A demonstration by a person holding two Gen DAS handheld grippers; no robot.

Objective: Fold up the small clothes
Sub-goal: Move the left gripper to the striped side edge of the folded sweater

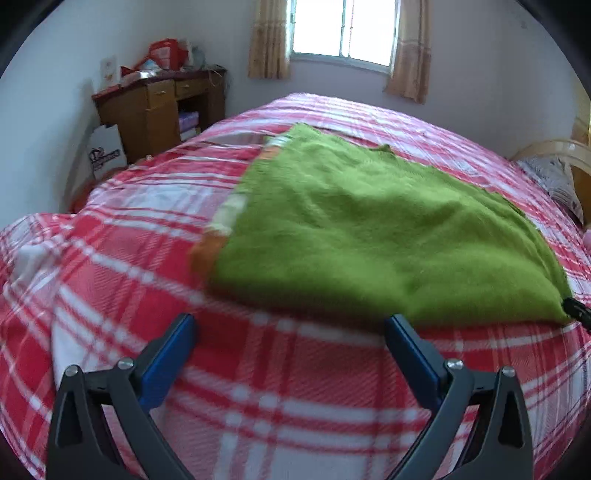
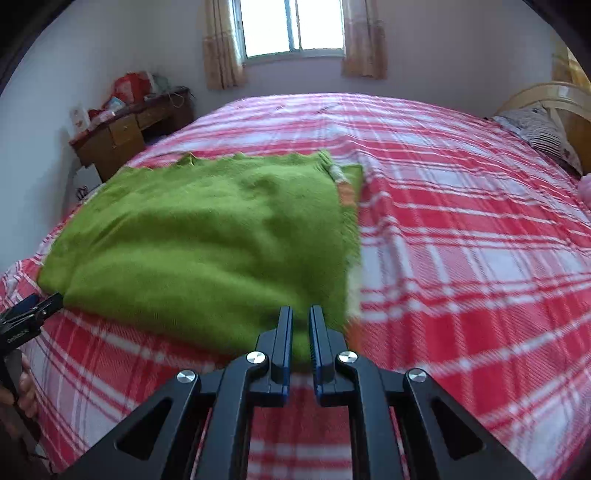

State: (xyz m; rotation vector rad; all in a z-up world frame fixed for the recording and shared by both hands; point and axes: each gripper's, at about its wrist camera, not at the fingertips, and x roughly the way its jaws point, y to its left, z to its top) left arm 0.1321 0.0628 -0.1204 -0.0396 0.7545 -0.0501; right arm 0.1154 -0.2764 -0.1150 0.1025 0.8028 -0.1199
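A fuzzy green garment (image 1: 369, 229) (image 2: 207, 236) lies folded flat on the red-and-white plaid bedspread (image 1: 258, 387) (image 2: 461, 221), with an orange and pale trim along one side edge. My left gripper (image 1: 290, 319) stands wide open just short of the garment's near edge, and only bedspread shows between its blue pads. In the right wrist view it shows at the far left (image 2: 29, 314), with a hand below it. My right gripper (image 2: 301, 310) is shut on the garment's near right corner, with green fabric pinched between its fingers. Its black tip (image 1: 576, 312) shows at that corner.
A wooden desk (image 1: 159, 107) (image 2: 122, 133) piled with clutter stands by the far left wall, a white bag (image 1: 107, 151) leaning beside it. A curtained window (image 1: 343, 29) is behind the bed. A striped pillow (image 2: 543, 136) and a wooden headboard (image 2: 554, 96) are at the right.
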